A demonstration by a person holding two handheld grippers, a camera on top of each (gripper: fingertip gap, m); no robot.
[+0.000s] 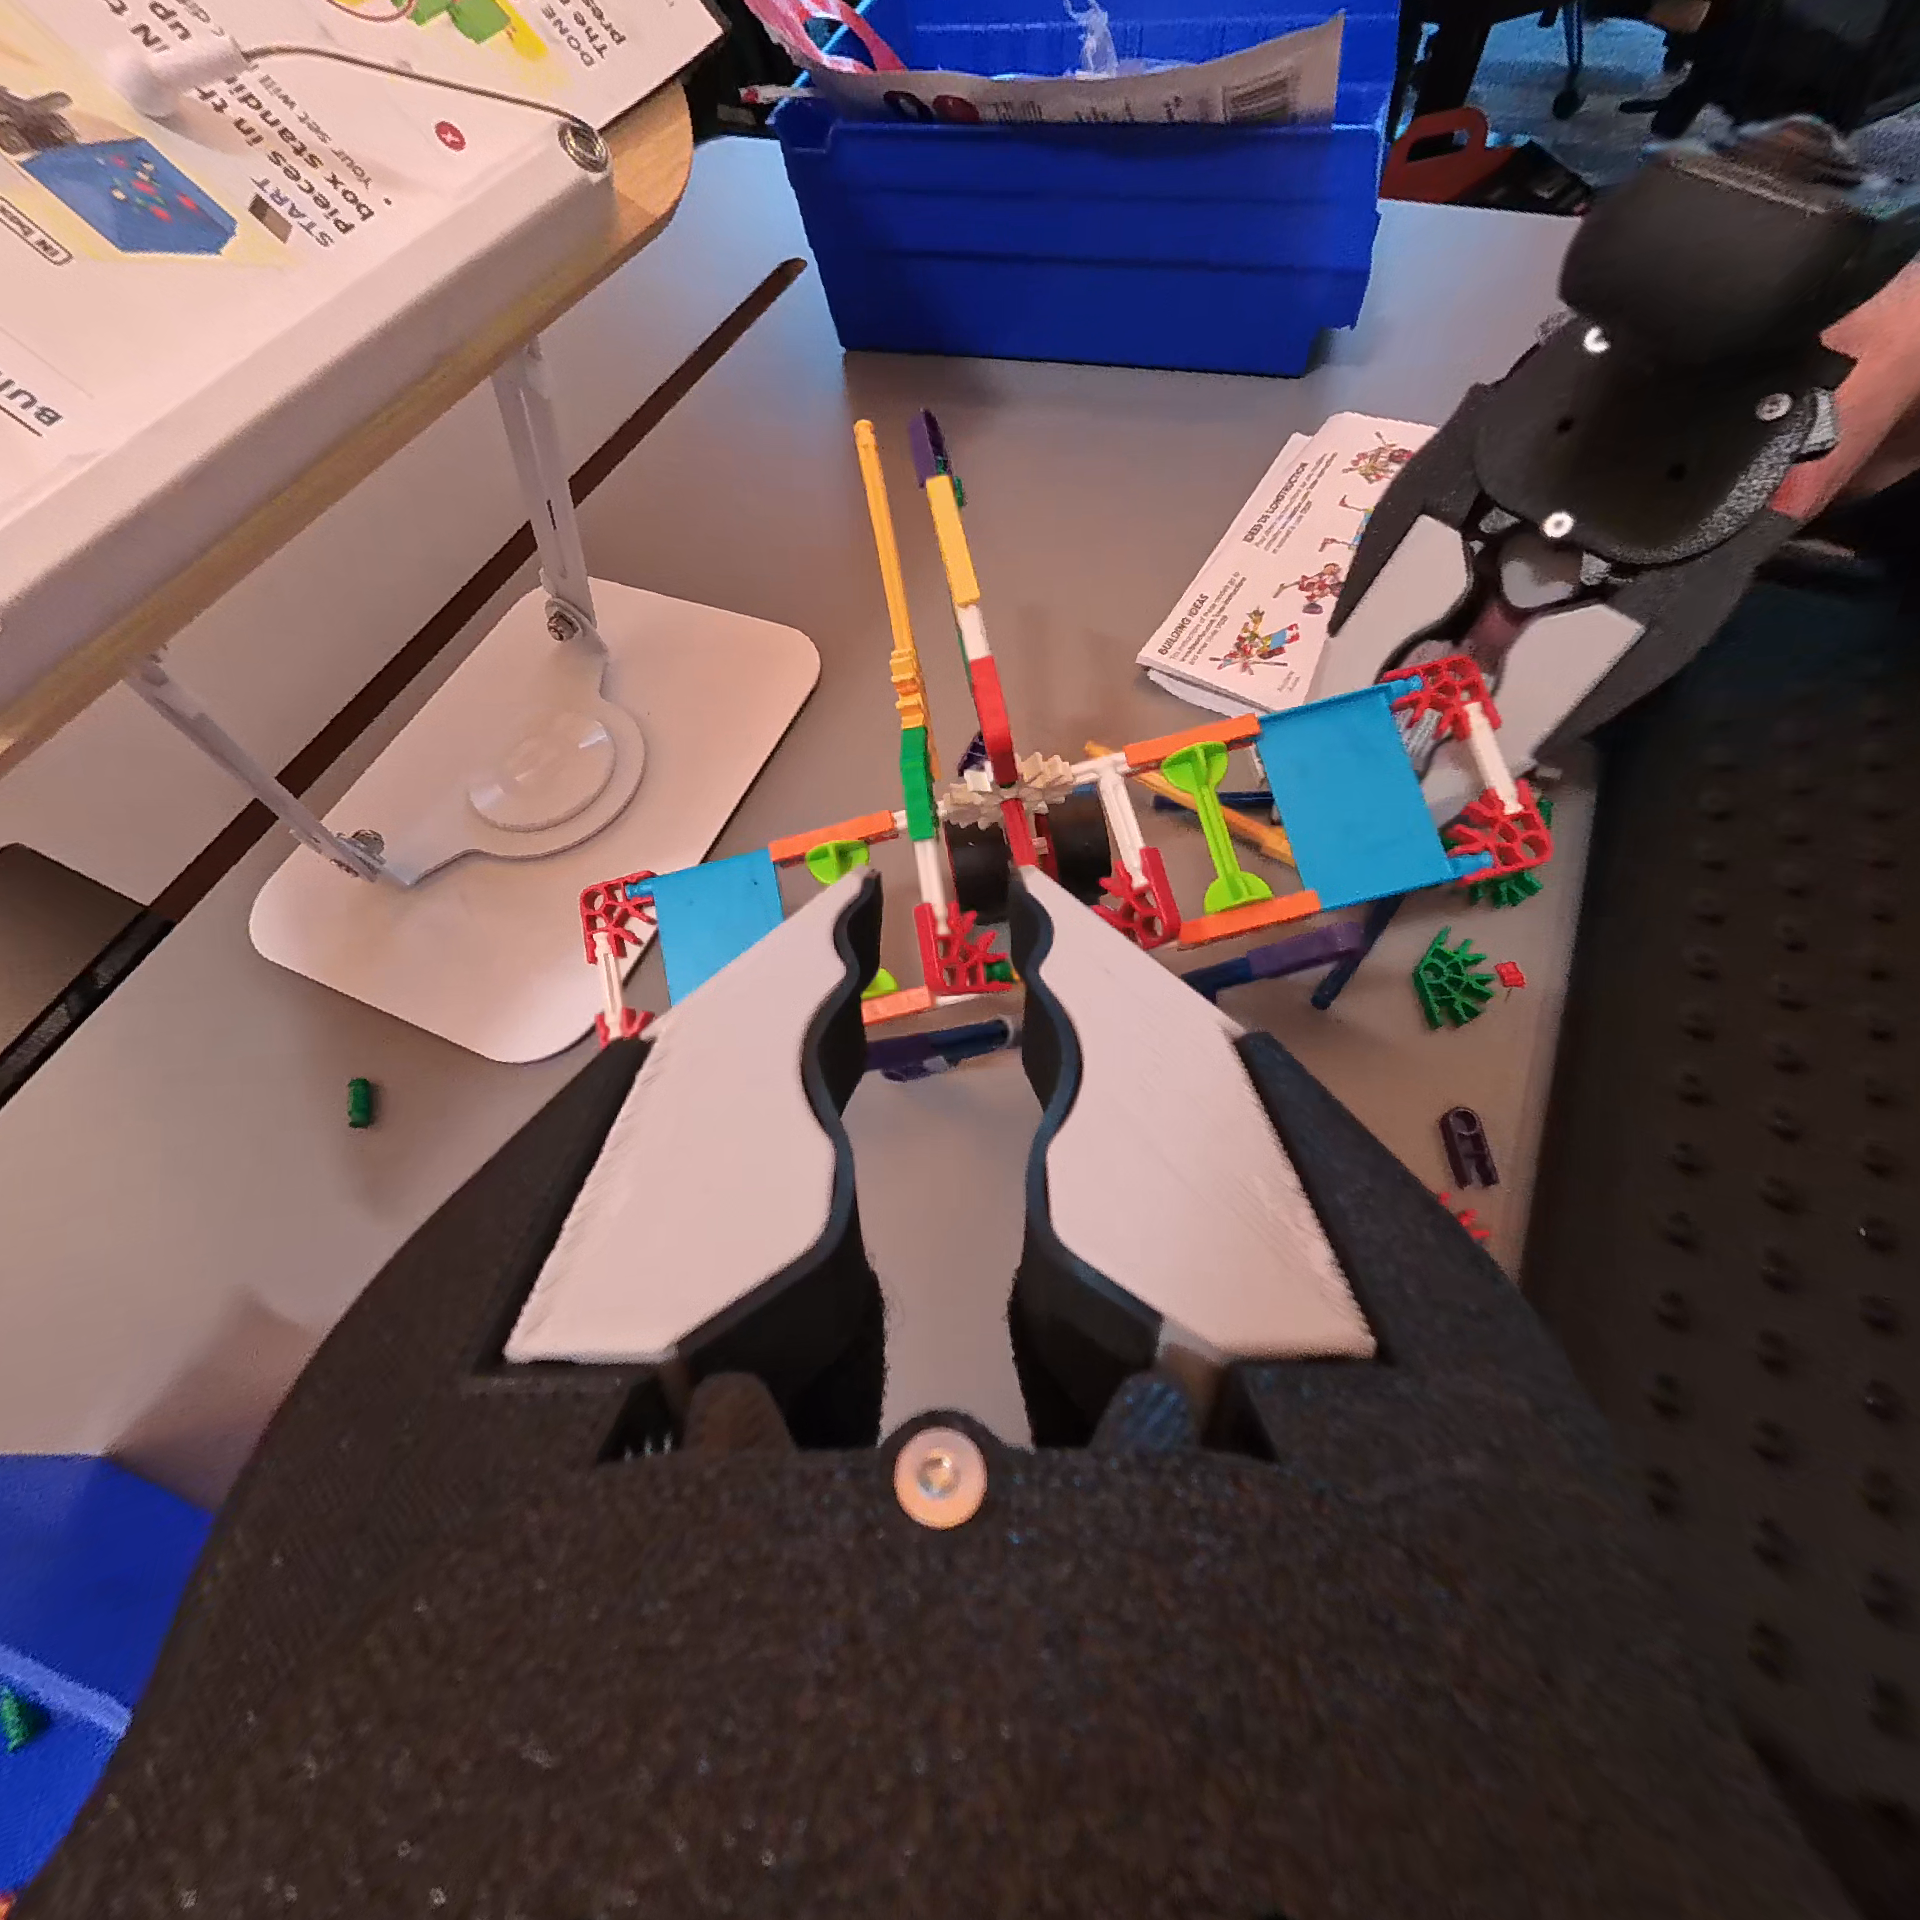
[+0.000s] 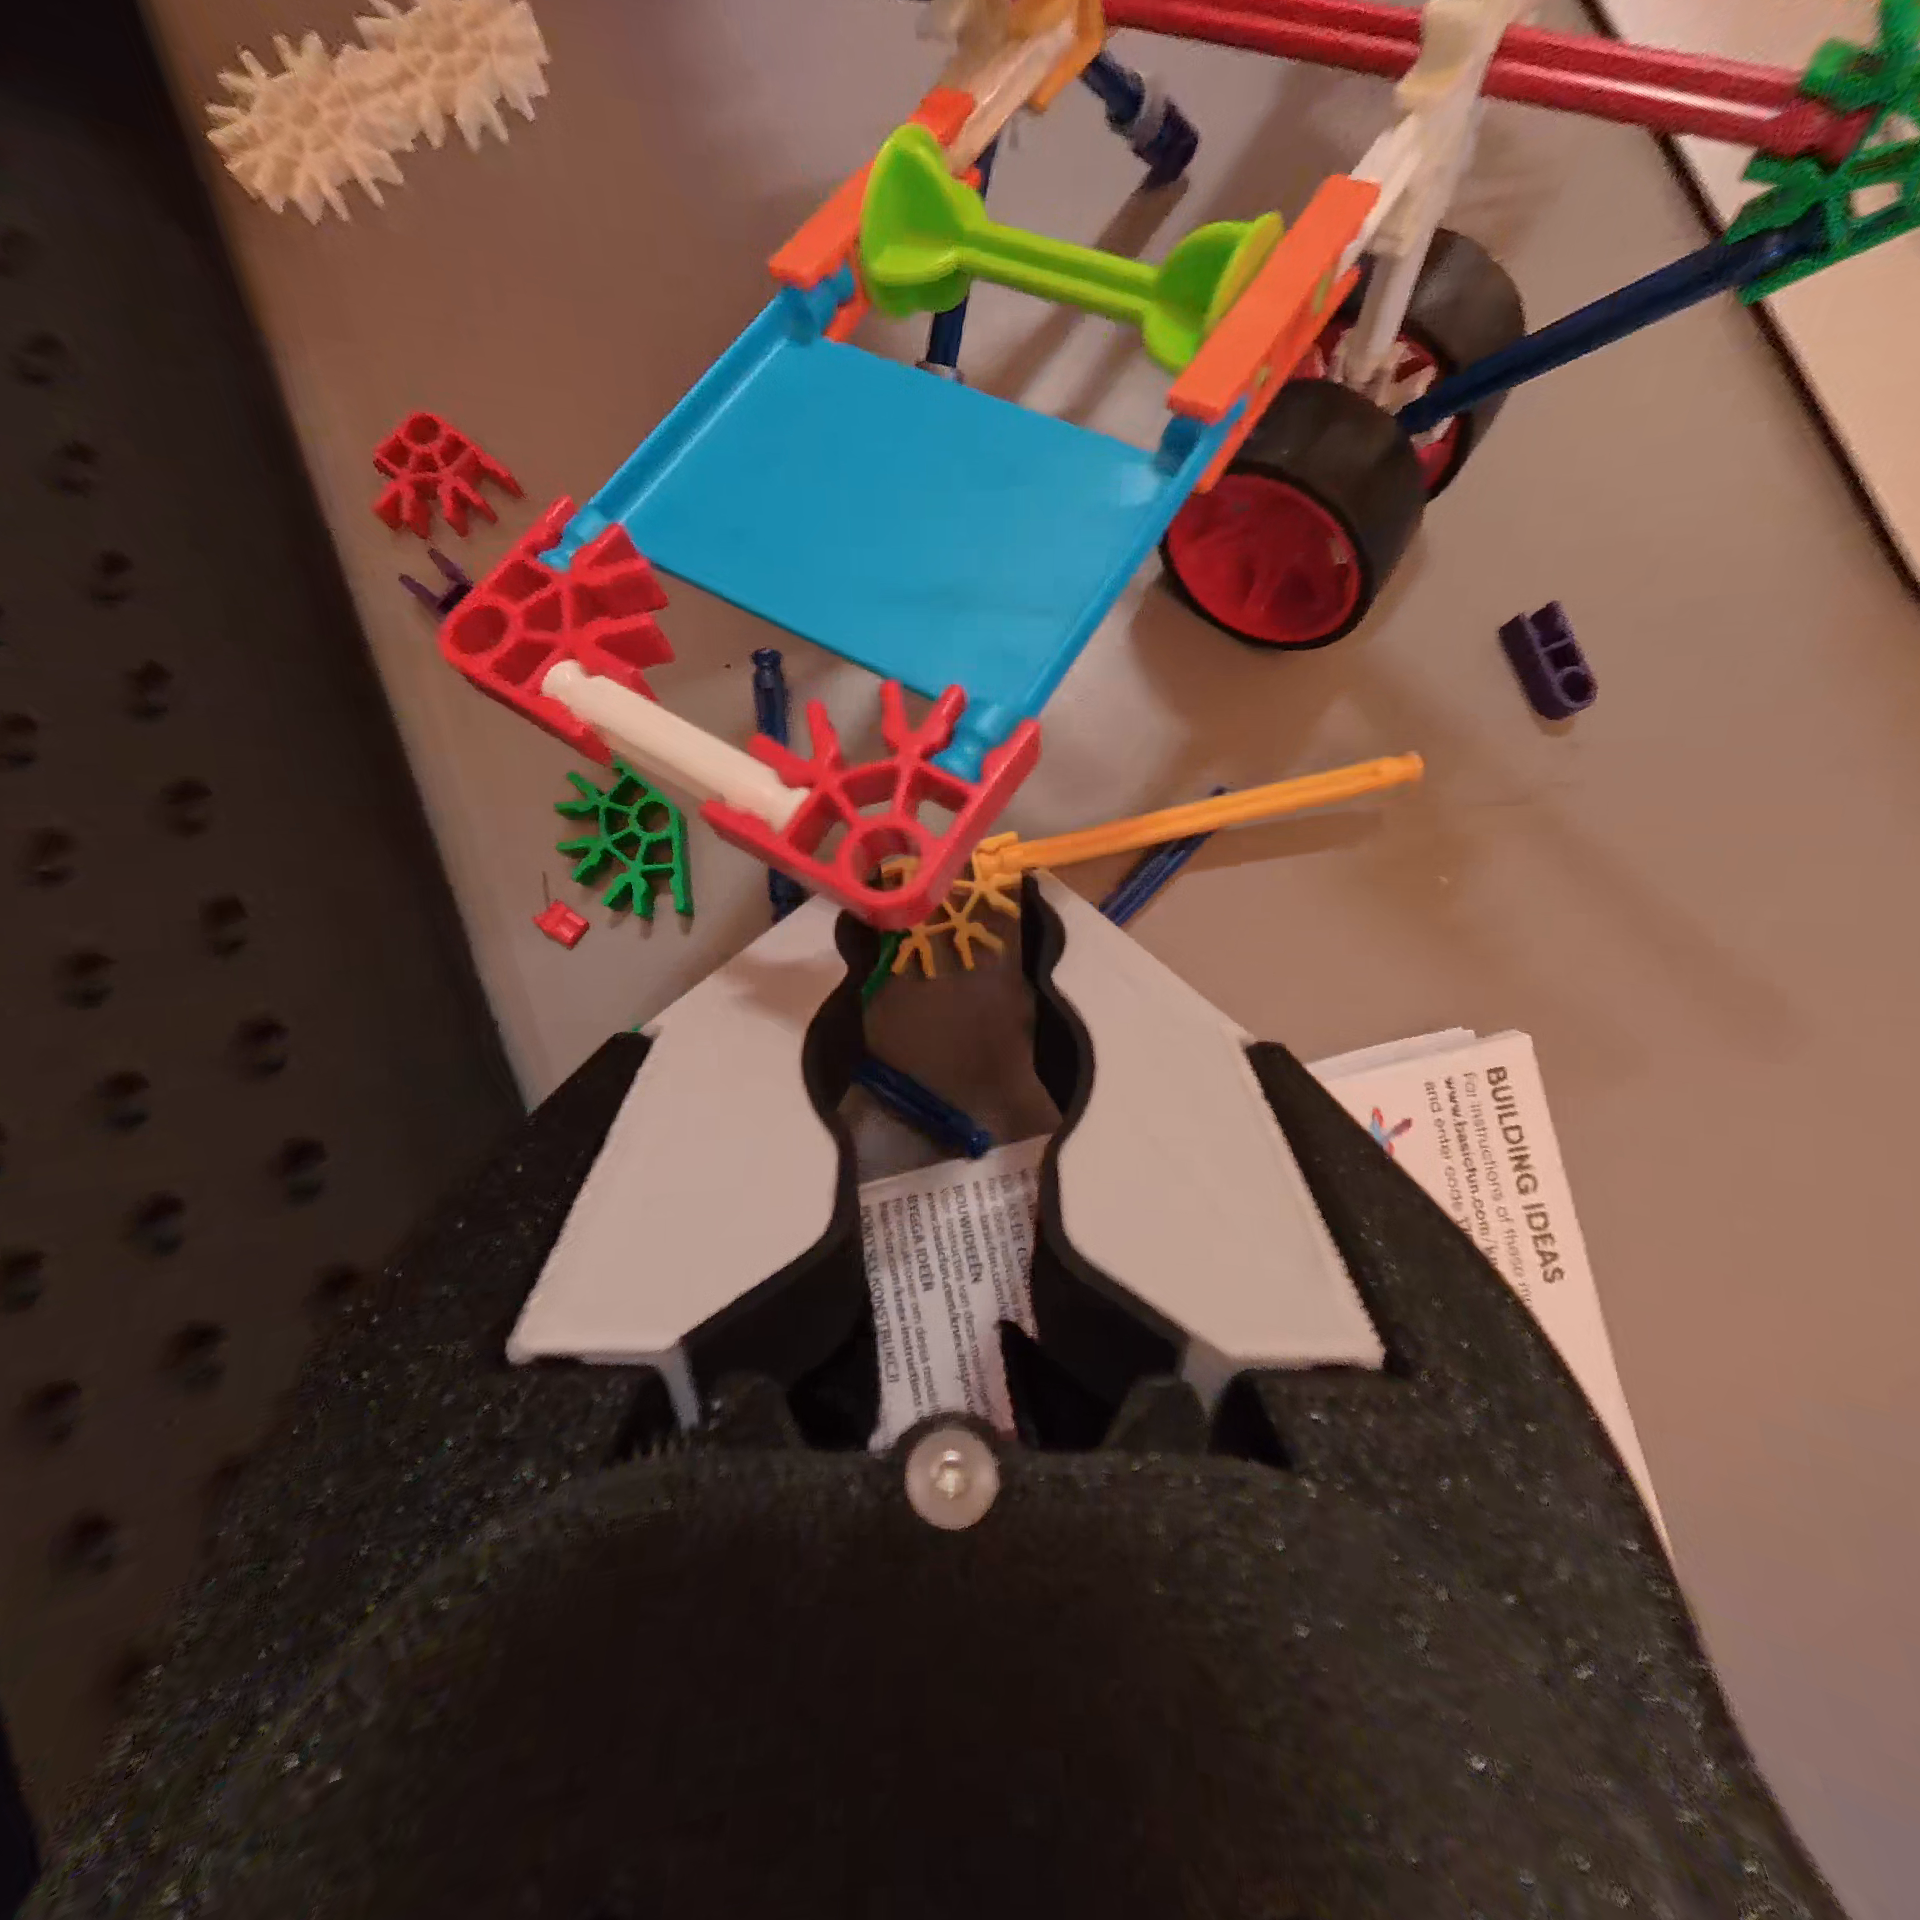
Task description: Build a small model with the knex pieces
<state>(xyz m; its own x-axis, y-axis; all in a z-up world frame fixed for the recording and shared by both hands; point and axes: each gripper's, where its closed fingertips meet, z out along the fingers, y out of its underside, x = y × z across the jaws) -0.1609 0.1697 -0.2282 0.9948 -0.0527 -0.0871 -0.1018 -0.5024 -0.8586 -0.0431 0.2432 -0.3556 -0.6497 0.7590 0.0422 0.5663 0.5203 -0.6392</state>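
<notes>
Left claw parted, hiding toy model frame, wheel half-hidden

Left wrist view: looks forward-down past own jaws, toy frame just ahead. Right wrist view: steeper, closer, blue panel beyond jaw tips. Shared: frame, leaflet.

A grey table is taking up most of the scene, with a dark perforated mat lying along its right side. At far left a white stand is holding up a wooden board. Beyond the far edge, chair legs on blue carpet are showing dimly.
</notes>
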